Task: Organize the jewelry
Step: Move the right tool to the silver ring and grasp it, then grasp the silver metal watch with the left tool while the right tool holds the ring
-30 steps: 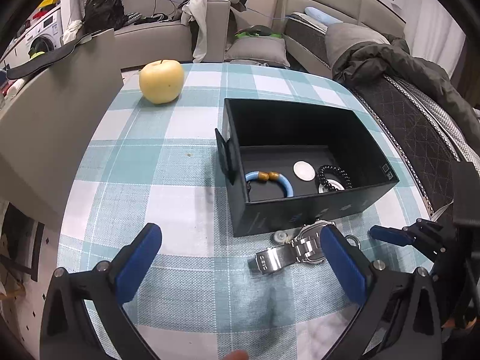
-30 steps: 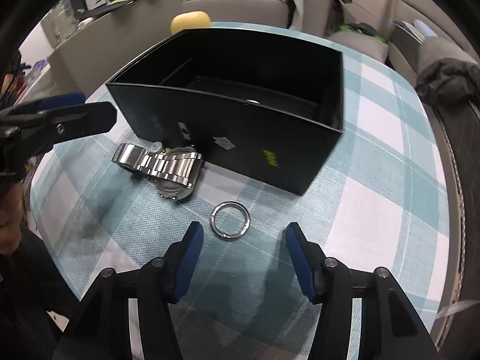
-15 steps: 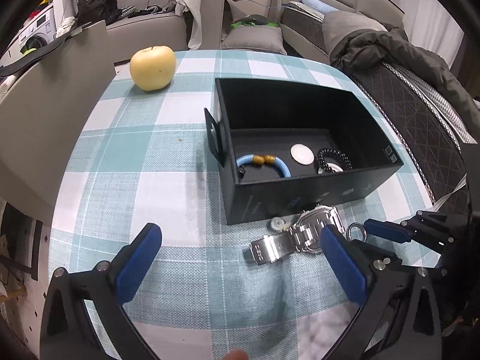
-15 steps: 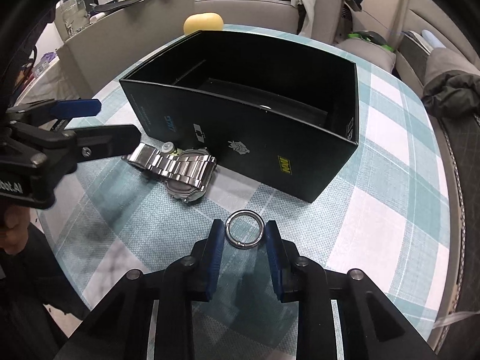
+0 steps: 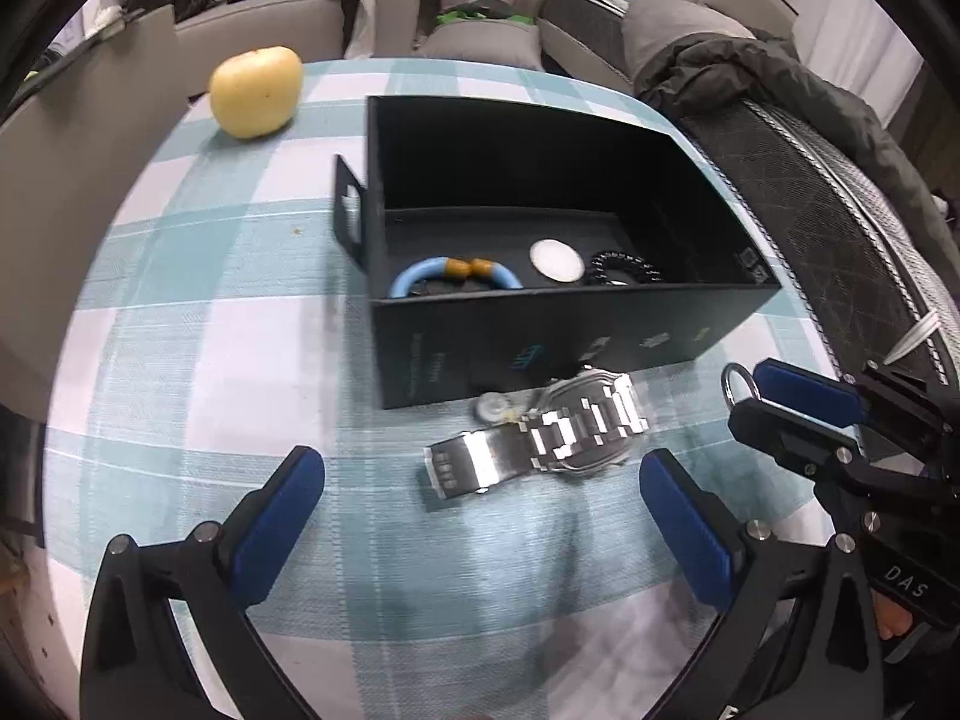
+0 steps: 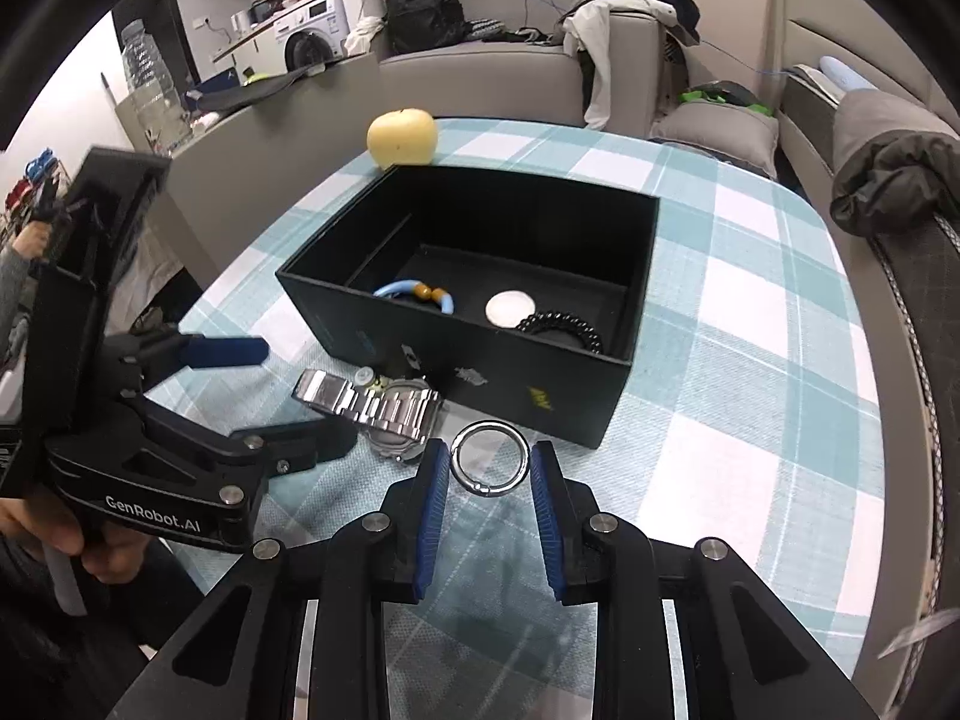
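My right gripper (image 6: 489, 471) is shut on a silver ring (image 6: 490, 459) and holds it lifted above the checked tablecloth, in front of the open black box (image 6: 624, 276); the ring also shows in the left wrist view (image 5: 737, 387). The box holds a blue bracelet (image 5: 453, 276), a white disc (image 5: 556, 260) and a black bead bracelet (image 5: 621, 269). A steel watch (image 5: 540, 441) lies on the cloth in front of the box, beside a small pale disc (image 5: 493, 407). My left gripper (image 5: 480, 504) is open and empty, just short of the watch.
A yellow apple (image 5: 256, 90) sits at the far left of the table. The table's rounded edge (image 5: 72, 324) drops off at left. A sofa with clothes (image 6: 606, 30) and a dark quilted seat (image 5: 840, 192) stand beyond the table.
My right gripper closed on the silver ring and lifted it off the cloth. My left gripper drew a little nearer to the watch and stays open.
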A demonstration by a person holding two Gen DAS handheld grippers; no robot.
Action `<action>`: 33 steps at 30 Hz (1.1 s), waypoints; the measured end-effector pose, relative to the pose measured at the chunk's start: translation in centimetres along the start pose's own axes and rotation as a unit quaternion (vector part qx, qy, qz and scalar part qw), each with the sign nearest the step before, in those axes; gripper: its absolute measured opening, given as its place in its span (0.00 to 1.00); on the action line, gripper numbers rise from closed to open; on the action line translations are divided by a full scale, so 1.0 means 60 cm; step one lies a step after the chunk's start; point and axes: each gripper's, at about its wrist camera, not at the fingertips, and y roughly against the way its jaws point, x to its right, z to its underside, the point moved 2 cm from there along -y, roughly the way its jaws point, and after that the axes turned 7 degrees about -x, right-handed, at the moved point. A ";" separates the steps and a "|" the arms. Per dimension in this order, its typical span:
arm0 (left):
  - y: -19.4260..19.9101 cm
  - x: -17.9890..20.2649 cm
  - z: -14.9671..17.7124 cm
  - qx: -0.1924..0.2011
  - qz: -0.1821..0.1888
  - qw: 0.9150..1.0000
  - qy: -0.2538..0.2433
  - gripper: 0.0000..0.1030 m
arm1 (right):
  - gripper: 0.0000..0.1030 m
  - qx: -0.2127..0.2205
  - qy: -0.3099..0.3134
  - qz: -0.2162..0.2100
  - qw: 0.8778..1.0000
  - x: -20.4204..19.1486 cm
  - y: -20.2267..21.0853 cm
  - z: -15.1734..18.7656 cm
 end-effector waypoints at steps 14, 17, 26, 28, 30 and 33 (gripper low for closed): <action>-0.027 0.007 -0.004 -0.035 0.032 0.998 0.028 0.95 | 0.26 0.021 -0.025 -0.020 0.999 0.016 0.029 0.000; -0.028 0.016 -0.005 -0.032 0.021 0.999 0.018 0.95 | 0.26 0.027 -0.038 -0.015 0.999 0.029 0.035 0.000; -0.046 0.056 0.006 -0.015 -0.048 0.999 -0.009 0.95 | 0.26 0.031 -0.045 -0.013 0.998 0.034 0.040 -0.001; -0.052 0.064 0.008 -0.007 -0.070 0.997 -0.019 0.95 | 0.26 0.030 -0.044 -0.013 0.998 0.033 0.039 0.000; -0.058 0.070 0.010 -0.002 -0.089 0.996 -0.030 0.95 | 0.26 0.028 -0.043 -0.013 0.999 0.032 0.038 -0.001; -0.062 0.073 0.009 0.006 -0.091 0.995 -0.031 0.94 | 0.26 0.029 -0.044 -0.012 0.999 0.032 0.039 -0.001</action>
